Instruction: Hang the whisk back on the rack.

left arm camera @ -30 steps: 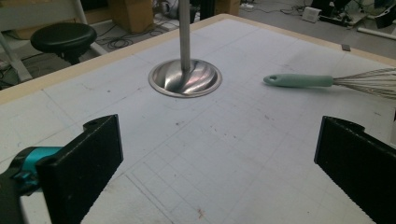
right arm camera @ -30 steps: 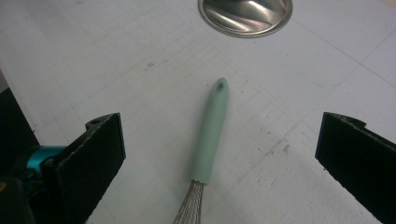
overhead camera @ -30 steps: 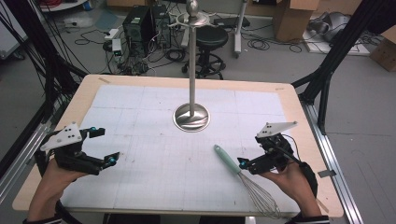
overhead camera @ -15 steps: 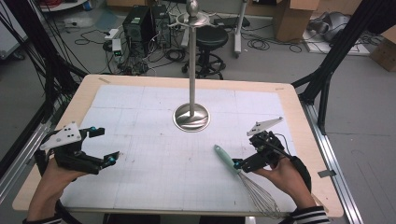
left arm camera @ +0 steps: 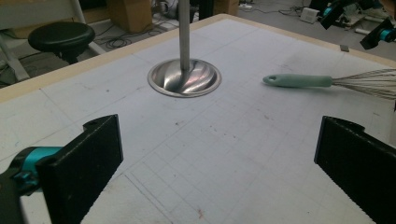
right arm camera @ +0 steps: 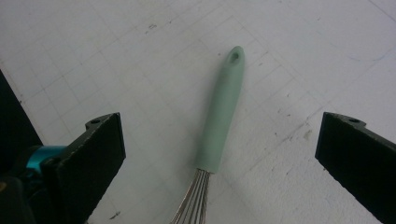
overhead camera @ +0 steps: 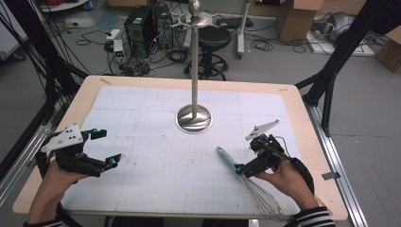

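Observation:
A whisk with a mint-green handle (overhead camera: pixel 227 160) and wire head (overhead camera: pixel 261 199) lies flat on the white mat at front right. My right gripper (overhead camera: pixel 246 155) hovers open just above the handle's lower end, one jaw on each side of it. The right gripper view shows the handle (right arm camera: pixel 223 112) running up between the wide-apart jaws of that gripper (right arm camera: pixel 223 140), with the wires starting at the bottom edge. My left gripper (overhead camera: pixel 105 147) is held open over the mat at front left, holding nothing. In the left gripper view that gripper (left arm camera: pixel 219 158) faces the whisk handle (left arm camera: pixel 299 80).
A tall metal stand with a round dished base (overhead camera: pixel 194 118) rises from the mat's middle back; its base (left arm camera: pixel 184 78) shows ahead of the left jaws. The wooden table edge (overhead camera: pixel 312 127) borders the mat. Black frame legs, a stool and cables sit beyond the table.
The right gripper has moved left and down to straddle the whisk handle. The left gripper and the whisk have stayed where they were.

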Tool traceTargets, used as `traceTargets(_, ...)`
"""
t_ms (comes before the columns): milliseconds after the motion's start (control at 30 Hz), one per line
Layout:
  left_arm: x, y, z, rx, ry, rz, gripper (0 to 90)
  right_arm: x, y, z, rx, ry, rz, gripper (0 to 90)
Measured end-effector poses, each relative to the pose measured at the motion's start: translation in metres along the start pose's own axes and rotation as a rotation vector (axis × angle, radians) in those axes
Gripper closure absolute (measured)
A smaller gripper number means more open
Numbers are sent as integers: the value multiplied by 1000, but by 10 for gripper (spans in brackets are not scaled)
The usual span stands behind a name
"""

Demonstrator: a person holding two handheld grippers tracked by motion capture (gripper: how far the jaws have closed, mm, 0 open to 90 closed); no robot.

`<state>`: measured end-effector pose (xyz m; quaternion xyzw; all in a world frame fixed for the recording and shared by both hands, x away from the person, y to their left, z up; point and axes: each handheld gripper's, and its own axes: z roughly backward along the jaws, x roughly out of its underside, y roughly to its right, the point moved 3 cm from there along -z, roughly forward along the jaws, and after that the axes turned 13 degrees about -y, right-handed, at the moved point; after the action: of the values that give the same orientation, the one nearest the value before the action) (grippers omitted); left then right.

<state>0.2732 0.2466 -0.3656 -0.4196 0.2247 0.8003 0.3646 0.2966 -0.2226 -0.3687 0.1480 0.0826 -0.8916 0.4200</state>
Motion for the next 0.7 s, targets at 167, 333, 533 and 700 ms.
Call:
traceTargets(167, 0, 0, 1, -3, 6, 1, 17, 0, 1, -6, 0, -22, -1, 4)
traceTargets(333, 0, 0, 0, -1, 7, -4, 17, 0, 2, -13, 16, -41, -12, 4)
traceTargets(533, 0, 0, 0, -1, 8, -2, 17, 1, 1, -27, -2, -84, -20, 4)
traceTargets(700, 0, 0, 0, 2, 7, -4, 17, -2, 0, -37, 0, -119, -24, 4)
